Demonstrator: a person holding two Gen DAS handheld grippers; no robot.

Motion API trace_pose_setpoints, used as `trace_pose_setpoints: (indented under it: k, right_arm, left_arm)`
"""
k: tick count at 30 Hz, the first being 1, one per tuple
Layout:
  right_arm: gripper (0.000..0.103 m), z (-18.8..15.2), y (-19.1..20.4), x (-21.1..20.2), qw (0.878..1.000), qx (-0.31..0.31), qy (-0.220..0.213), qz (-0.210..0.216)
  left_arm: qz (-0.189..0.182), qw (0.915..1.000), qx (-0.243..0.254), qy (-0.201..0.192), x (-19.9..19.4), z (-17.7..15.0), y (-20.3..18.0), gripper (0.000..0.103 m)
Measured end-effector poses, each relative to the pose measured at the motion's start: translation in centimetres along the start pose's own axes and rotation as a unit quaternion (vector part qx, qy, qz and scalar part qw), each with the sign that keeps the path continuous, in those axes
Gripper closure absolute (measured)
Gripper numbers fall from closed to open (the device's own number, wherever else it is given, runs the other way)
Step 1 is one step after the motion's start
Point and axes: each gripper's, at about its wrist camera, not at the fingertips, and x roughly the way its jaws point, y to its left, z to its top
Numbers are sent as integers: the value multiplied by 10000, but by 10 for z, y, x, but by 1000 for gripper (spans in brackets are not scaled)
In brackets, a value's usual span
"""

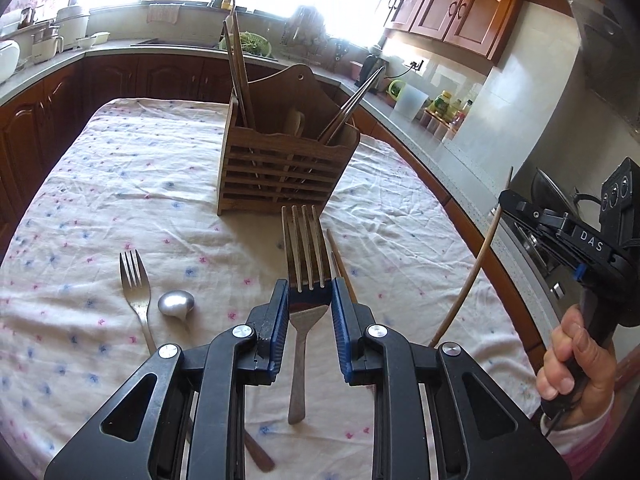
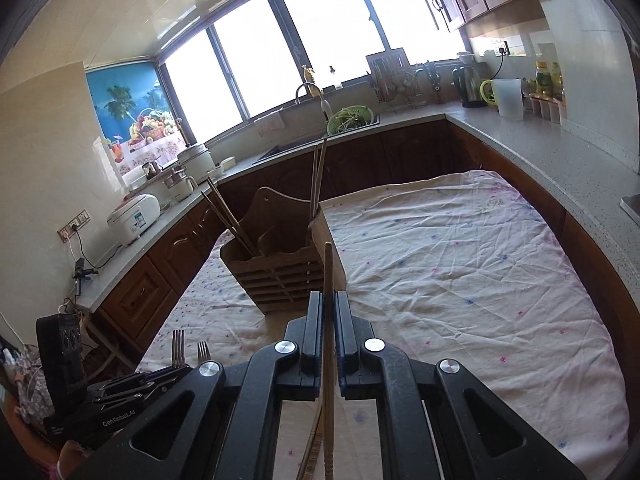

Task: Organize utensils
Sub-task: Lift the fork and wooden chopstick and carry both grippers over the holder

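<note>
Left gripper (image 1: 310, 294) jaws pinch a fork (image 1: 305, 264), right gripper (image 2: 329, 312) jaws pinch a chopstick (image 2: 328, 280), both aimed at the wooden holder (image 1: 280, 160) for sorting.

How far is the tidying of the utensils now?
Done: chopsticks already stand in the wooden holder. In hand: the left gripper grips a fork, and the right gripper is shut on a single chopstick. Left on the tablecloth: a second fork, a spoon and another chopstick.
</note>
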Motion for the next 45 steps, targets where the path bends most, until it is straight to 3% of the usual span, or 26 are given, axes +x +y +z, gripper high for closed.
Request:
trace_pose_setpoints:
  k: [5,6,27,45]
  right_arm:
    - [98,5,4,-6,9999,-30,-110,22]
    - [98,6,4,-6,9999,-32,-124,28]
    - [98,26,16,-11,9987,-122,-464,153]
    - [98,78,31,16,9939,-1,-1053,321]
  left_arm:
    - [-2,10000,18,-68,-6,2,0,88]
    - [-17,10000,14,-61,-6,2,1,100]
    - [-83,9993,21,-359,-16,22,6,101]
    - [44,9931,246,-1142,-33,97,14,101]
